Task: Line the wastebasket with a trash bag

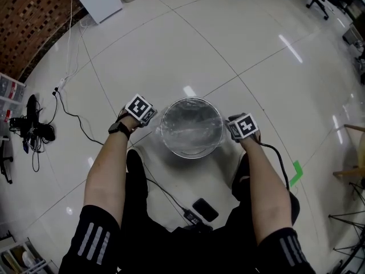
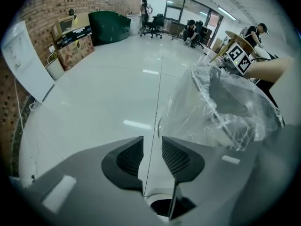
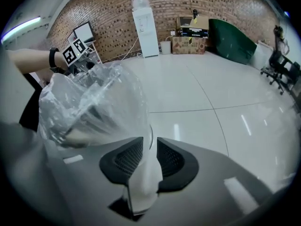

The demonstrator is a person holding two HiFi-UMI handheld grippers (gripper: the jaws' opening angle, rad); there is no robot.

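Hard to see: the head view shows only the marker cubes and forearms, with the jaw tips tucked under against the basket. The wastebasket's [image 1: 169, 143] own wall is a pale blur behind crinkled film. A small dark flat thing [image 1: 205, 209] on the floor near the person's legs can't be identified.
Left tongs: the left gripper [image 2: 152, 157] has its jaws parted, and bare floor shows through the gap with nothing between them. It sits at the basket's left side, and the bagged rim rises just to its right.
Right tongs: the right gripper [image 3: 149, 157] also has its jaws spread, at the basket's right side. A whitish strip of the bag or rim stands in the gap, and which of the two it is can't be told.
Bag and basket: the clear trash bag [image 1: 191, 127] is draped inside the round basket and folded over its rim. The basket stands on the floor between the two grippers, just ahead of the person's knees.
Floor: the pale glossy tiles [image 1: 245, 44] carry light reflections. Black cables [image 1: 74, 116] trail at the left and a green tape mark [image 1: 295, 174] sits at the right.
Room: the far wall is brick, with a white water dispenser [image 3: 146, 29], cardboard boxes and a green covered shape [image 2: 109, 25]. Office chairs and seated people are far off.
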